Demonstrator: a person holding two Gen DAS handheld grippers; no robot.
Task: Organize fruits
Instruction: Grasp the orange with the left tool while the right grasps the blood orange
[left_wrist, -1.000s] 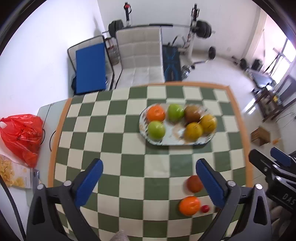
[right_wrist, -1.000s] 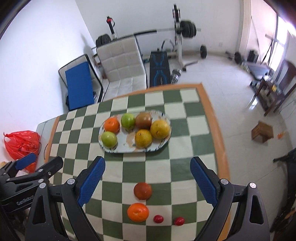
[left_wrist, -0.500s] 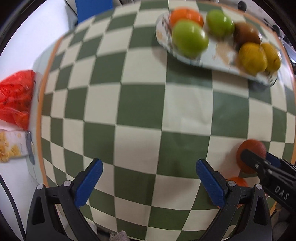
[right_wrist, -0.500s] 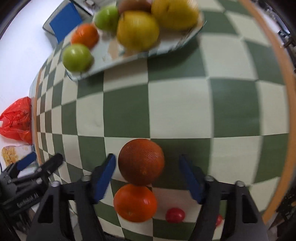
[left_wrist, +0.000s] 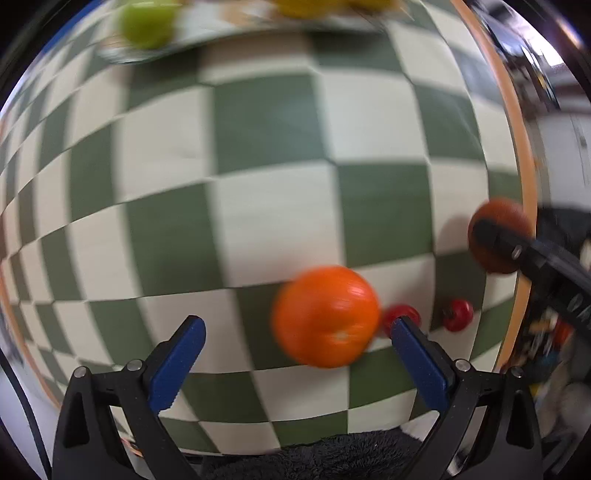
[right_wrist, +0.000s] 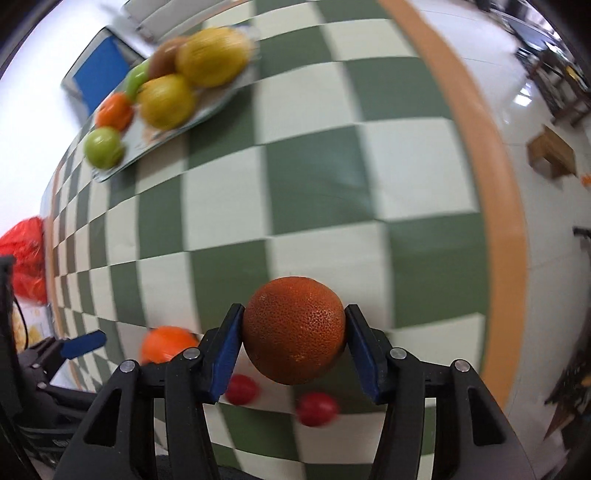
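Gripping the dark orange (right_wrist: 294, 329), the right gripper (right_wrist: 294, 341) is closed on it at lower centre. The plate (right_wrist: 221, 99) is seen far off at upper left. The left gripper (left_wrist: 295, 354) is spread wide, the bright orange (left_wrist: 325, 316) lying between its fingers, toward the right one.

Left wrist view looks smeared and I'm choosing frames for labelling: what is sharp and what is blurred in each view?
Left wrist view: bright orange and plate motion-blurred, fingers sharp. Right wrist view: gripped dark orange crisp, plate fruit and cherry tomatoes smeared.
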